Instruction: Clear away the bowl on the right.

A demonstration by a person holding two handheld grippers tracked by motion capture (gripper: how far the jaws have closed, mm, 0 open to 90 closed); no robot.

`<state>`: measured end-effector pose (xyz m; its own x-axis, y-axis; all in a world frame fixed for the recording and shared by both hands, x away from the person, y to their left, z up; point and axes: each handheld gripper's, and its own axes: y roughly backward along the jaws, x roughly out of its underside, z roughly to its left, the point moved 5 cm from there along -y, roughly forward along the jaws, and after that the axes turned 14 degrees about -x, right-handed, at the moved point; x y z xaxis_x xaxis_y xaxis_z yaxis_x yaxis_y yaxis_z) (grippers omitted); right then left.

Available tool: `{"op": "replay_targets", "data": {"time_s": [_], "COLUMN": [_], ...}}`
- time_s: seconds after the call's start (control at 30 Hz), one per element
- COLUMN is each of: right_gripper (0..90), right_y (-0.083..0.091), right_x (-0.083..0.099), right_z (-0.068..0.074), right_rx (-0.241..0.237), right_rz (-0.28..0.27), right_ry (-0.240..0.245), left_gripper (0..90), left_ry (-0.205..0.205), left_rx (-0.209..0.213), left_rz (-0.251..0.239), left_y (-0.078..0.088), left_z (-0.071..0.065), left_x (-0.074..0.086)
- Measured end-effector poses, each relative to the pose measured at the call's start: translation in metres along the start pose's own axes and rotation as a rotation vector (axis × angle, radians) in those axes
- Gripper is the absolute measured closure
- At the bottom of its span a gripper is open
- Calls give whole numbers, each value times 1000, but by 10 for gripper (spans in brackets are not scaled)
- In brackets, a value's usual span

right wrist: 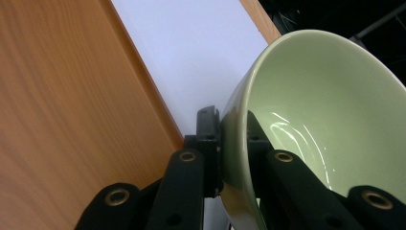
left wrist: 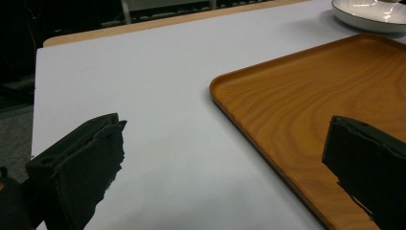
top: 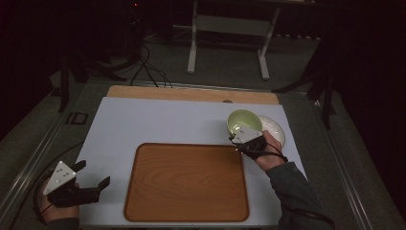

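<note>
A pale green bowl (top: 243, 121) is lifted above the table, its rim pinched by my right gripper (top: 238, 138) near the tray's far right corner. In the right gripper view the bowl (right wrist: 325, 120) fills the right side, with one jaw outside its wall and one inside, and the gripper (right wrist: 230, 139) shut on the rim. A white plate (top: 274, 129) lies just right of the bowl. The wooden tray (top: 186, 182) lies in the middle of the white mat. My left gripper (top: 91, 177) hovers open at the tray's near left, nothing between its jaws.
The white mat (top: 143, 122) covers a wooden tabletop whose far edge (top: 191, 93) shows. In the left gripper view the tray's corner (left wrist: 287, 96) and the plate (left wrist: 368, 17) lie ahead. A white table frame (top: 230, 38) and cables stand on the floor beyond.
</note>
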<state>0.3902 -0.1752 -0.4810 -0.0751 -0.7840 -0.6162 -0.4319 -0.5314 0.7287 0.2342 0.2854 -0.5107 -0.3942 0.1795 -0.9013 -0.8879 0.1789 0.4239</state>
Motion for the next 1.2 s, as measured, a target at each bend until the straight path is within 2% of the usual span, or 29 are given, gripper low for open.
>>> {"op": "replay_targets", "data": {"time_s": [0.93, 1.2], "right_gripper": [826, 826], "right_y": [2, 1], "right_x": [-28, -32], "right_z": [29, 35], "right_rx": [-29, -33], "right_rz": [-22, -25], "right_ry": [120, 141], "left_gripper": [4, 4], "left_ry": [-1, -2], "left_rx": [-2, -4], "left_rz": [-3, -4], "left_y": [0, 0], "left_z": [0, 0], "left_x": [0, 0]}}
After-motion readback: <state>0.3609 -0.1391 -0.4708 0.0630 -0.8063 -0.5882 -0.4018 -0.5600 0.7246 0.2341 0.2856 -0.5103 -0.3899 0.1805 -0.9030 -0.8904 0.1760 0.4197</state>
